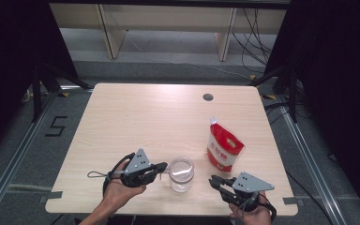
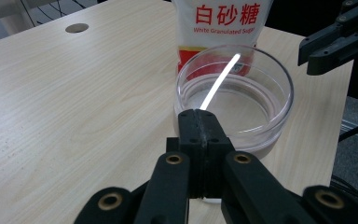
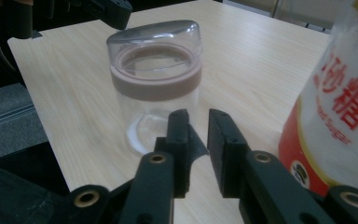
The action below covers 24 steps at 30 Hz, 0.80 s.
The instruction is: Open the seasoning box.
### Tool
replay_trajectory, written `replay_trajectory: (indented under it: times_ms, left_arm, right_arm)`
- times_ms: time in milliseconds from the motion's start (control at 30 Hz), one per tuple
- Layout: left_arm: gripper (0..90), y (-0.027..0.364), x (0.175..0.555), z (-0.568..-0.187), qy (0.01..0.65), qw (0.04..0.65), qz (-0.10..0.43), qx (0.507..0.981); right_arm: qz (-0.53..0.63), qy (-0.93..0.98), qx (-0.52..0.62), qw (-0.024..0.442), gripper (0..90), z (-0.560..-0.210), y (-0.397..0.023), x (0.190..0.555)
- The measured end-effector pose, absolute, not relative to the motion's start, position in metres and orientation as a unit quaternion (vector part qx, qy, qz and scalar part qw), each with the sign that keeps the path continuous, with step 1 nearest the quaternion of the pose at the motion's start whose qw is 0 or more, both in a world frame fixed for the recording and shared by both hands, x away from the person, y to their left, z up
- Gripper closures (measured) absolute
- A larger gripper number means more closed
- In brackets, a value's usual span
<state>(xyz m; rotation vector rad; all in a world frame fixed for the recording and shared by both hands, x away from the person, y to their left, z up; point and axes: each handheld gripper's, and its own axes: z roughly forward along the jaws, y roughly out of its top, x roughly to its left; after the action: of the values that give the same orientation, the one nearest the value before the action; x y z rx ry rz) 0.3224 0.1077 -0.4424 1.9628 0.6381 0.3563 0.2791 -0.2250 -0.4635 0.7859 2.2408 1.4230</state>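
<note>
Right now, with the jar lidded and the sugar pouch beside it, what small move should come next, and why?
Probably the right gripper should ease toward the jar and take its lid. The lid sits on, the gripper's jaws stand nearly closed with nothing between them just short of the jar, and the left gripper rests shut at the jar's other side.

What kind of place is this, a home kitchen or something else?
Probably a recording studio or lab, not a kitchen. The wooden table stands between black curtains, with metal floor rails beside it and loose cables trailing behind.
</note>
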Motion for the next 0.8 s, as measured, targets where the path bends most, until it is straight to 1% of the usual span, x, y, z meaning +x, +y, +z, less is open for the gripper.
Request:
replay_trajectory:
  times_ms: [167, 233, 267, 400, 467, 567, 633, 700, 767, 800]
  left_arm:
    - [89.2, 0.107, 0.322, -0.443, 0.271, 0.505, 0.14, 0.807]
    - [89.2, 0.108, 0.323, -0.443, 0.263, 0.505, 0.143, 0.809]
    - [89.2, 0.108, 0.323, -0.444, 0.264, 0.506, 0.144, 0.808]
    - [89.2, 0.108, 0.322, -0.444, 0.269, 0.507, 0.139, 0.807]
    - [89.2, 0.108, 0.322, -0.444, 0.272, 0.507, 0.139, 0.806]
    - [89.2, 0.109, 0.322, -0.444, 0.27, 0.505, 0.142, 0.807]
    - [89.2, 0.11, 0.322, -0.444, 0.266, 0.505, 0.145, 0.808]
    - [89.2, 0.11, 0.321, -0.445, 0.274, 0.508, 0.142, 0.804]
    - [89.2, 0.112, 0.322, -0.445, 0.267, 0.509, 0.144, 0.805]
    - [89.2, 0.112, 0.322, -0.445, 0.266, 0.508, 0.145, 0.806]
  right_arm:
    - [0.506, 0.801, 0.263, 0.181, 84.3, -0.464, -0.216, 0.285]
    - [0.505, 0.802, 0.268, 0.175, 85.5, -0.463, -0.212, 0.285]
    - [0.509, 0.8, 0.26, 0.183, 85.7, -0.464, -0.21, 0.287]
    - [0.507, 0.806, 0.252, 0.175, 86.0, -0.464, -0.205, 0.289]
    - [0.511, 0.8, 0.255, 0.183, 86.6, -0.464, -0.202, 0.29]
    - [0.505, 0.807, 0.248, 0.178, 87.3, -0.462, -0.201, 0.291]
    - [0.51, 0.803, 0.247, 0.186, 87.3, -0.463, -0.198, 0.292]
    - [0.506, 0.806, 0.247, 0.181, 87.3, -0.463, -0.197, 0.293]
    - [0.509, 0.807, 0.243, 0.176, 87.5, -0.463, -0.195, 0.294]
    - [0.505, 0.809, 0.24, 0.181, 87.5, -0.462, -0.194, 0.294]
